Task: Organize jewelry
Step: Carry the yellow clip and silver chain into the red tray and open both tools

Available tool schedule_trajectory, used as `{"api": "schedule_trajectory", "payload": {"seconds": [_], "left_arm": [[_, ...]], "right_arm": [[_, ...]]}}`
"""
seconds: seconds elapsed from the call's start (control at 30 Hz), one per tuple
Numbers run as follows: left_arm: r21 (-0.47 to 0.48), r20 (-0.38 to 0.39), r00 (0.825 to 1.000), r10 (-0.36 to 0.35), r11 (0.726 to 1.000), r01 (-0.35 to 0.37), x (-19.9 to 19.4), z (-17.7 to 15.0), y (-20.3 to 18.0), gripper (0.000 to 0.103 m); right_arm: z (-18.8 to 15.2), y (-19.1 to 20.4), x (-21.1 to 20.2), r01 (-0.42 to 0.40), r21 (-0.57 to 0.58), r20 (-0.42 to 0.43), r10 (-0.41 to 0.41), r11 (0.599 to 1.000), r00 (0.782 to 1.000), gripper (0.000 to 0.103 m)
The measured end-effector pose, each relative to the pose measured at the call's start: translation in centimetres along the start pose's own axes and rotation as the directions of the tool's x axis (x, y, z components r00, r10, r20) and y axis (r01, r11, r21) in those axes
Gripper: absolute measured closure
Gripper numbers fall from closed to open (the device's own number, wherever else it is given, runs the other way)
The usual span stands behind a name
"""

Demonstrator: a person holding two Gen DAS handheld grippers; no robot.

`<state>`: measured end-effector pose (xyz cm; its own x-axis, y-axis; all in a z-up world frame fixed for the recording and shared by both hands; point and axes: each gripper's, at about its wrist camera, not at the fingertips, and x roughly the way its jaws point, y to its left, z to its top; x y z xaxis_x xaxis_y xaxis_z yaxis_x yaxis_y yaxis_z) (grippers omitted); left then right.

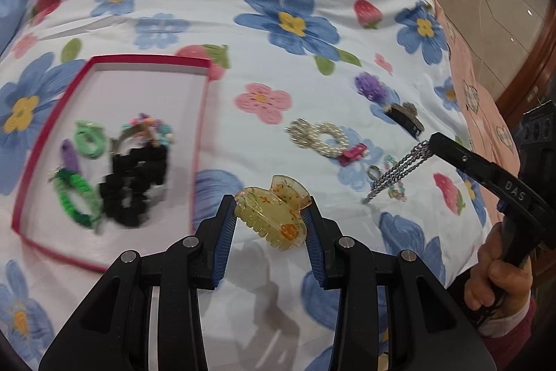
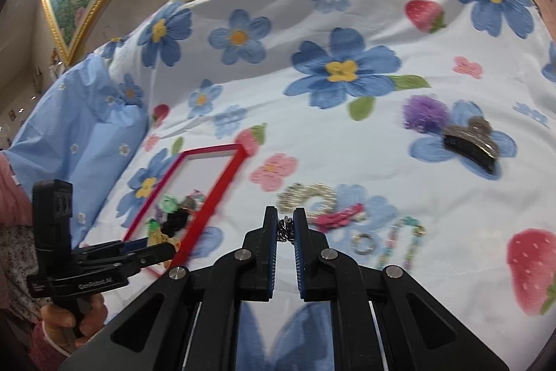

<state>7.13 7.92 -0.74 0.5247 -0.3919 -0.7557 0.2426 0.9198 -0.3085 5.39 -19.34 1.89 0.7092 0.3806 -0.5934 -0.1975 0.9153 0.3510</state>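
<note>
The left gripper [image 1: 271, 218] pinches a translucent yellow claw clip [image 1: 272, 216] with orange flecks between its blue ribbed pads, the clip held clear of the flowered bedspread [image 1: 243, 58]. Taking the red-rimmed tray [image 1: 203, 127] as the landmark, that clip hangs just off the tray's near right corner. Inside the tray lie a black scrunchie [image 1: 135, 186], a green braided band [image 1: 76, 200], a small green clip [image 1: 88, 139], a purple piece [image 1: 69, 155] and a multicoloured beaded band [image 1: 153, 126], bunched toward its near half. The right gripper [image 2: 285, 228] is pressed together on a silver chain [image 1: 399, 172], whose loops dangle from its tips well to the right of the tray; no earlier view shows how it closed. On the side of that gripper's finger the letters "DAS" can be read, and the left tool's body carries white lettering that looks like "GenRobot.AI". Still on the bedspread right of the tray are a pearl ring piece [image 1: 321, 138], a pink bow clip [image 1: 354, 153], a small metal ring [image 2: 361, 244], a pastel bead chain [image 2: 406, 242], and farther out a purple pom-pom [image 1: 371, 87] beside a dark claw clip [image 1: 405, 117].
</note>
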Motion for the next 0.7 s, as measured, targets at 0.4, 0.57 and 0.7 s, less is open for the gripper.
{"api": "schedule_trajectory", "payload": {"seconds": [0.4,0.57,0.7], "left_arm": [[-0.086,0.061,0.994,0.092,0.993,-0.087,-4.2,-0.3,6.9,0.067],[-0.110,0.062,0.989,0.135,0.986,-0.127,-4.9,-0.4,9.7,0.067],[-0.131,0.050,0.985,0.164,0.979,-0.156,-4.8,-0.6,11.9,0.067]], "right_arm": [[1.2,8.9,2.5,-0.149,-0.100,-0.024,0.147,0.984,0.989,0.095],[1.3,12.5,4.1,-0.208,-0.132,-0.046,0.204,0.969,0.978,0.094],[1.4,15.3,5.6,-0.256,-0.154,-0.070,0.248,0.954,0.966,0.094]]}}
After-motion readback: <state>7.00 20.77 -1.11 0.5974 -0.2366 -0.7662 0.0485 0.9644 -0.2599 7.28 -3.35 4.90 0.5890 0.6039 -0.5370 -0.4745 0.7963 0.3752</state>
